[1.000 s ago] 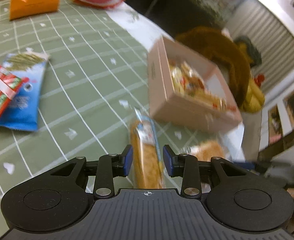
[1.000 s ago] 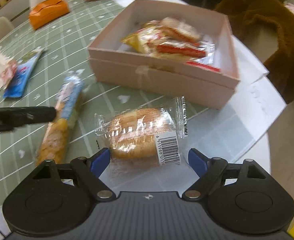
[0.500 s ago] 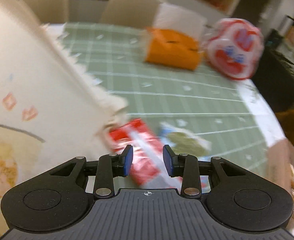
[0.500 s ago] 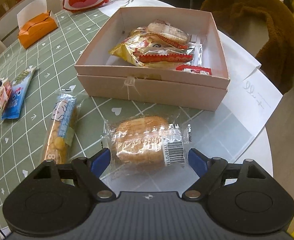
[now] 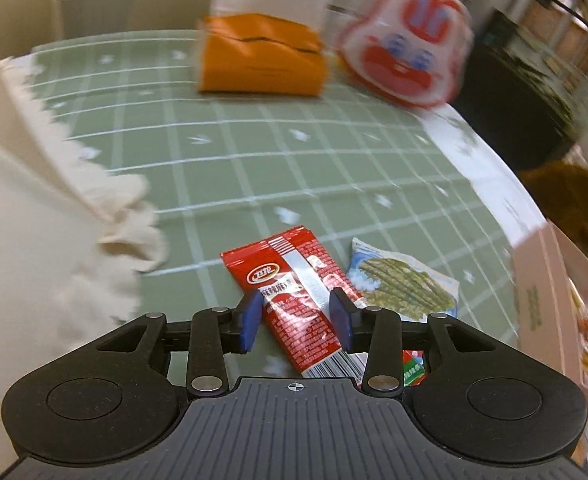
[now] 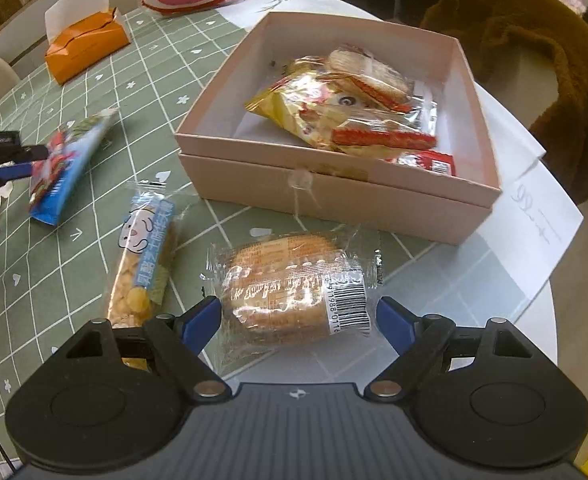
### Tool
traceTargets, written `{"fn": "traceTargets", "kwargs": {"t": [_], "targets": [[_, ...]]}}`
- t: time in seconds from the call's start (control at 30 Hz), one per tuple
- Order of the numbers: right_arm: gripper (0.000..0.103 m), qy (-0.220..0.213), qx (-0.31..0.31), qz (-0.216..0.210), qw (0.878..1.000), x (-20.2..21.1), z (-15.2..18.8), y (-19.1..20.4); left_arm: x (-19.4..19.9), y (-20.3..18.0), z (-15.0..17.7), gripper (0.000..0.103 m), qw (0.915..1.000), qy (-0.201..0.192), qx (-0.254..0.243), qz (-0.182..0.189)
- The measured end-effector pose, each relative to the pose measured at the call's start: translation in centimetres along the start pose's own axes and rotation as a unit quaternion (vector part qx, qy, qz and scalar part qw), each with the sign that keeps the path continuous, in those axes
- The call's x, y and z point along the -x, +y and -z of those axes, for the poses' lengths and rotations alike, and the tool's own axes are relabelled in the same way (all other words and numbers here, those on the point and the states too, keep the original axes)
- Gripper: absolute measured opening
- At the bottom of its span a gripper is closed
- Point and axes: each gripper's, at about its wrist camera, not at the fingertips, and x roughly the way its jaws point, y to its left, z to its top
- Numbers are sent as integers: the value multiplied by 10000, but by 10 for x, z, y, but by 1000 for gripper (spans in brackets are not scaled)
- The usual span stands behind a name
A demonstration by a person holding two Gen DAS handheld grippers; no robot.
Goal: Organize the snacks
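My left gripper (image 5: 296,320) is open, its blue pads on either side of a red snack packet (image 5: 294,292) that lies on a blue-and-green packet (image 5: 406,284). Both packets also show in the right wrist view (image 6: 63,168), with the left gripper (image 6: 9,160) beside them. My right gripper (image 6: 298,324) is open wide around a clear-wrapped bread roll (image 6: 294,288) on the table. A long blue-and-yellow snack pack (image 6: 141,256) lies left of the roll. The pink box (image 6: 334,192) behind the roll holds several snacks.
The table has a green checked cloth (image 5: 221,148). An orange tissue box (image 5: 261,56) and a red-and-white rabbit bag (image 5: 406,44) stand at the far side. A cream fringed cloth (image 5: 33,208) lies at the left. A white paper (image 6: 534,216) lies under the box.
My left gripper swung from the long snack pack by the box to the red packet and moved closer over it. The right gripper rose slightly, still open around the roll.
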Motion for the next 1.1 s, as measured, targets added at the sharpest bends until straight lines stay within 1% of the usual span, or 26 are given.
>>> {"fn": "traceTargets", "kwargs": {"t": [0.1, 0.23, 0.37, 0.47, 0.53, 0.6, 0.67, 0.77, 0.83, 0.9, 1.0, 1.1], "targets": [[85, 42, 9, -8, 10000, -3, -3, 2, -3, -15, 5, 43, 9994, 73, -266, 199], [85, 58, -42, -36, 10000, -8, -5, 2, 1, -37, 22, 43, 9951, 184, -832, 509], [86, 57, -87, -54, 9999, -11, -7, 3, 4, -48, 34, 42, 9932, 236, -923, 664], [86, 20, -40, -52, 10000, -10, -7, 3, 4, -50, 35, 42, 9931, 281, -888, 718], [86, -47, -3, -54, 10000, -7, -6, 3, 5, -46, 35, 41, 9936, 318, -745, 788], [86, -93, 2, -48, 9999, -4, -6, 2, 10, -38, 32, 41, 9952, 243, -426, 846], [86, -178, 33, -62, 9998, 0, -8, 3, 17, -27, 29, 41, 9969, 125, -92, 768], [86, -274, 44, -107, 9996, 5, -12, 5, 19, -15, 27, 41, 9975, 185, 326, 607], [86, -325, 56, -178, 9993, 9, -13, 5, 15, -13, 26, 41, 9966, 258, 464, 623], [86, -373, 49, -208, 9991, 13, -13, 7, 9, -19, 24, 41, 9962, 383, 443, 647], [86, -424, 68, -234, 9988, 17, -11, 8, 0, -35, 23, 41, 9965, 477, 249, 642], [86, -414, 63, -240, 9988, 17, -9, 9, -10, -59, 24, 45, 9974, 510, -176, 484]]}}
